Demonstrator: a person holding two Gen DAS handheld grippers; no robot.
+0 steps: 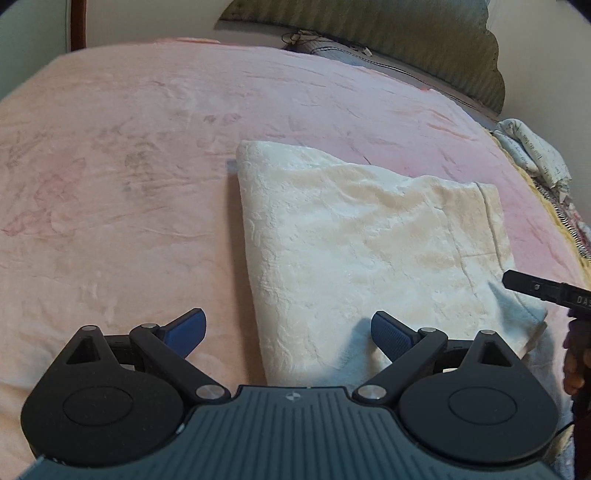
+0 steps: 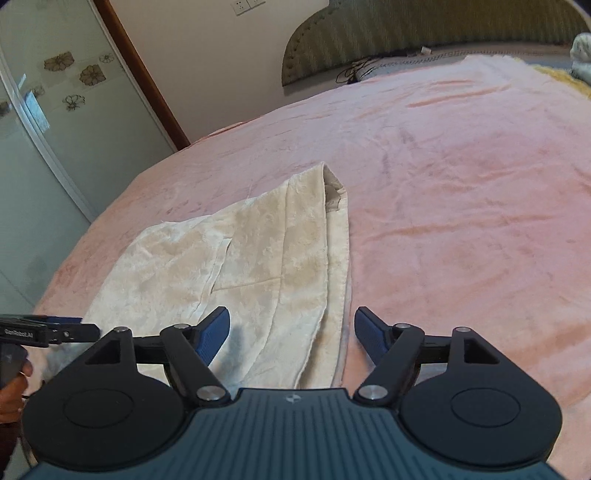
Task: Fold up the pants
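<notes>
Left gripper (image 1: 288, 332): blue-padded fingers spread wide, grasping nothing, poised over the near left edge of the cream plush folded pants (image 1: 362, 236). Right gripper (image 2: 291, 334): fingers likewise released, straddling the pants' near right edge. Pants lay folded flat on the pink fleece bedspread (image 1: 110, 184), toward its near edge. Green padded headboard (image 2: 424, 33) stood beyond the bedspread's far edge.

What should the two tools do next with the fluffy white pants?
Probably lower both and pinch the near edge of the cream plush pants, to fold it away. Left tool and right tool are both open, holding nothing; the pants lie flat on the pink blanket.
</notes>
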